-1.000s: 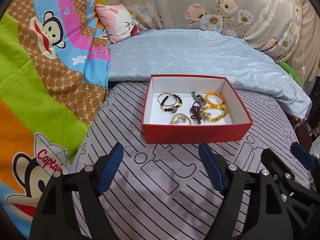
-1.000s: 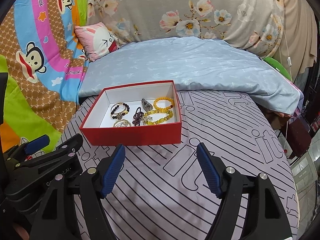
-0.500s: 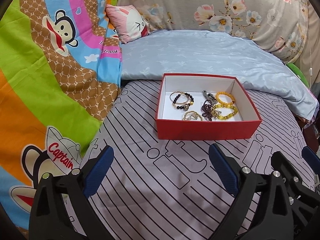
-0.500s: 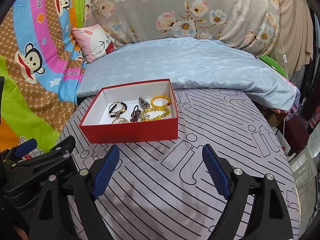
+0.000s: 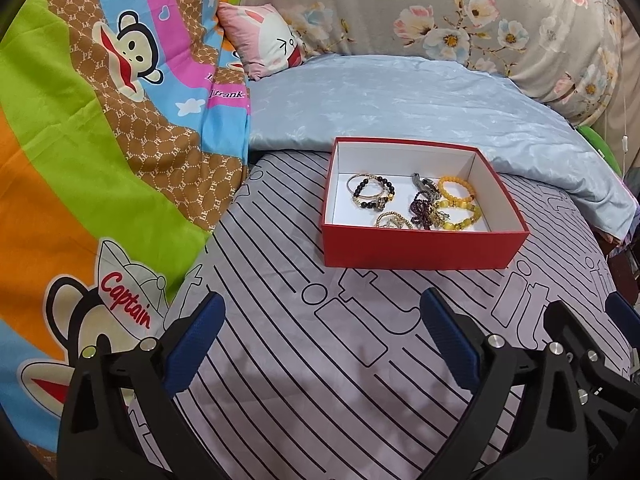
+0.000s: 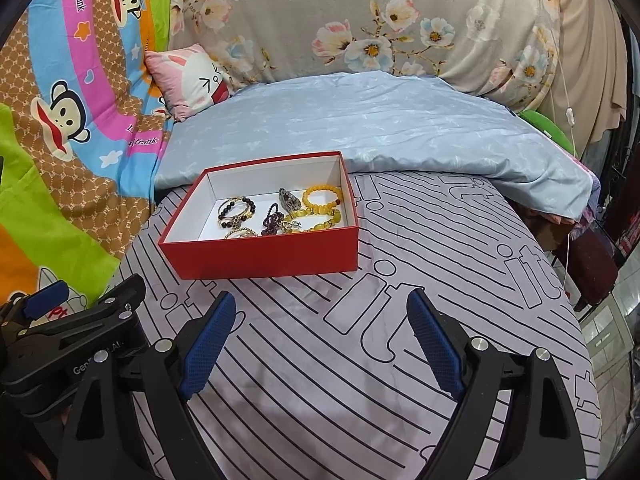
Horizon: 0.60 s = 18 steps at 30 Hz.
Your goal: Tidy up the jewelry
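Observation:
A red box (image 5: 416, 250) with a white inside sits on the striped bed sheet; it also shows in the right wrist view (image 6: 264, 254). It holds several bracelets: yellow bead ones (image 5: 456, 188), a black and gold one (image 5: 370, 194), a purple one (image 5: 420, 212). My left gripper (image 5: 320, 338) is open and empty, well short of the box. My right gripper (image 6: 318, 340) is open and empty, also short of the box. The left gripper's body (image 6: 76, 336) shows at the right view's lower left.
A cartoon monkey blanket (image 5: 100, 140) lies to the left. A light blue quilt (image 5: 400, 96) is folded behind the box. A pink pillow (image 5: 264, 40) and floral cover (image 5: 440, 12) are at the back. The bed's right edge (image 6: 580, 300) drops off to the floor.
Both grippers have drawn back and to the left from the box, so it looks smaller and further away. Both stayed open and empty.

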Tool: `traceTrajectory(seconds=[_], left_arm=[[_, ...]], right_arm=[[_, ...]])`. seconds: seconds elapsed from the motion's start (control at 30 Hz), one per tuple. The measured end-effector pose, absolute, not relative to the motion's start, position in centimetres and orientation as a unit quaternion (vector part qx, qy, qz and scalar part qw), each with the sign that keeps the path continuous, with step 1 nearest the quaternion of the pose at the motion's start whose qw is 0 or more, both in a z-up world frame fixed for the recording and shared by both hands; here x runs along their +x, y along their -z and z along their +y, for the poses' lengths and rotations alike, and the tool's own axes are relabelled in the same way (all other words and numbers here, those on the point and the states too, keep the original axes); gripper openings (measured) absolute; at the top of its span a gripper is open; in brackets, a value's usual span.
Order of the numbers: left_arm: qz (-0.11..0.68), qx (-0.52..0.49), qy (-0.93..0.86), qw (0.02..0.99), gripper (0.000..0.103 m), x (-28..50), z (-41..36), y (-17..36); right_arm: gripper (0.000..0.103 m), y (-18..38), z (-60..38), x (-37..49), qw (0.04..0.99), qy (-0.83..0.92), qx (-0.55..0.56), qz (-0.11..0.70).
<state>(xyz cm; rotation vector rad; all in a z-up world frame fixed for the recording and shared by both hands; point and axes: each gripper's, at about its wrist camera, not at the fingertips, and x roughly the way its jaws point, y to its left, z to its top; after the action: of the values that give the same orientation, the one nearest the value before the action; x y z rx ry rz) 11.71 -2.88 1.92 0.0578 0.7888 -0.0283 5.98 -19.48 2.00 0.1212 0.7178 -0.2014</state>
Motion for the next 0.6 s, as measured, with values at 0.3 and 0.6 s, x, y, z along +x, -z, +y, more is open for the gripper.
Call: traceTrajectory(seconds=[0.3, 0.6], left_arm=[[0.387, 0.028, 0.014, 0.922, 0.096, 11.70, -2.83, -1.90], [0.385, 0.032, 0.011, 0.922, 0.096, 11.70, -2.89, -2.00]], right_arm=[[0.086, -2.00, -19.53, 5.91, 0.929, 0.099, 0.060, 0.350], [0.086, -1.91, -19.29, 5.89, 0.929, 0.100, 0.063, 0.351]])
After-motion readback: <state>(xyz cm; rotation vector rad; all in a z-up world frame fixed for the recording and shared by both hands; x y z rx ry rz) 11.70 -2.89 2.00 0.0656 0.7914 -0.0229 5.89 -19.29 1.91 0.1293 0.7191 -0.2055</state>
